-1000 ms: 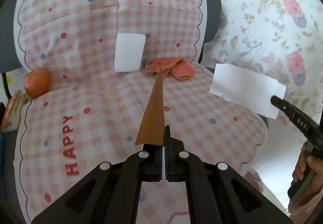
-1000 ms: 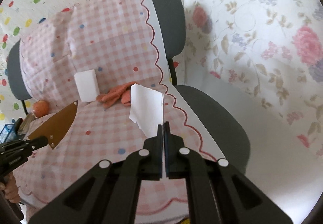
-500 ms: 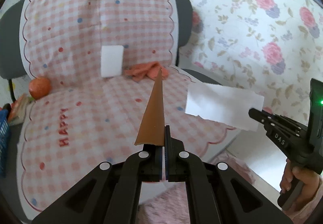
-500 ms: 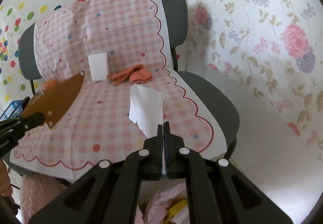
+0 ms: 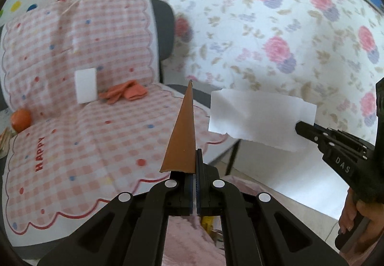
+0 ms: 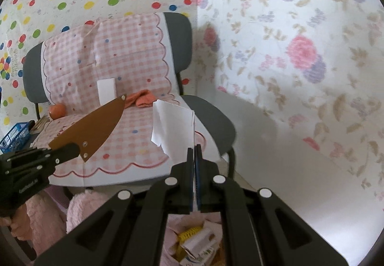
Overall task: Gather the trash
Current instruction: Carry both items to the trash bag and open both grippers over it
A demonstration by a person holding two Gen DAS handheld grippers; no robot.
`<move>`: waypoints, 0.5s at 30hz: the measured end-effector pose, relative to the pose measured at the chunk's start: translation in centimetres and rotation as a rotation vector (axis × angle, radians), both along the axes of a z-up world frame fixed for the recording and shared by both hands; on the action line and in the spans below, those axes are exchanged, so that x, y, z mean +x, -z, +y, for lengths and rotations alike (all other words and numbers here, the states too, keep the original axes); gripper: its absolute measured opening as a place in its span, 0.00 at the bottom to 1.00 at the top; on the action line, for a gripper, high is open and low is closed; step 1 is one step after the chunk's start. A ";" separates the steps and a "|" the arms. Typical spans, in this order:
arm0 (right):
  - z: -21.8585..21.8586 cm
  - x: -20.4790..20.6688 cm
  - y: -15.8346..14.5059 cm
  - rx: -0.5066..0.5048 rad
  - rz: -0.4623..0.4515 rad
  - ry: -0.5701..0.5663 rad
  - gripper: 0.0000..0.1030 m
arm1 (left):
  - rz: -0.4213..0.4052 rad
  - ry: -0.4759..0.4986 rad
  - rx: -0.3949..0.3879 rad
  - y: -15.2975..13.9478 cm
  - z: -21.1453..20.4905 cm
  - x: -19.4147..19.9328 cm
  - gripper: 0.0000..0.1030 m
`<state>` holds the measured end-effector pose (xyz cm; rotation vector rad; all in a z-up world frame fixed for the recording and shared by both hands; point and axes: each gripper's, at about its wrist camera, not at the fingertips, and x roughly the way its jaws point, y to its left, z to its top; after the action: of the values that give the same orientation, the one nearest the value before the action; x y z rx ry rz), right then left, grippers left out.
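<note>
Left gripper: jaws closed on the bottom edge of a brown card scrap, which stands up from the tips as a narrow wedge in the left wrist view; in the right wrist view the same scrap shows its broad face, a pointed brown piece with small rivets.
Right gripper: jaws closed on a torn white paper sheet; in the left wrist view the sheet hangs flat off the tips, ragged along its lower edge.
Landmark: grey chair draped with a pink checked cover printed "HAPPY".
Both held pieces: in the air in front of the chair's front edge, the brown scrap to the left of the paper, the two apart.
White rectangular block: on the chair seat, leaning upright against the backrest.
Orange cloth: crumpled on the seat, just right of the block.
Orange round fruit: at the seat's left edge, near the backrest.
Blue basket: left of the chair, lower than the seat.
Below the grippers, in front of the chair: fuzzy pink fabric and a pink bag holding mixed paper and yellow scraps.
Behind the chair: dotted wall covering to the left, floral to the right.
Hands: one hand grips the right gripper's handle.
</note>
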<state>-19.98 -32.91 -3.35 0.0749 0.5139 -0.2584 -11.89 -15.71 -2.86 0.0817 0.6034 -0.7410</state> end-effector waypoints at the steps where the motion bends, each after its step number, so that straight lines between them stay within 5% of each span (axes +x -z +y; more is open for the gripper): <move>1: -0.3 -0.7 0.1 -0.002 0.000 0.014 0.02 | 0.001 0.016 0.003 0.0 -0.4 -0.4 0.02; 15: -3.0 -6.8 3.1 -0.012 0.101 0.130 0.02 | 0.092 0.166 0.086 3.9 -6.6 -3.2 0.02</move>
<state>-26.80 -35.93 -6.49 0.0840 0.6091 -0.3936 -15.13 -22.29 -6.77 0.1792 0.7225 -0.8828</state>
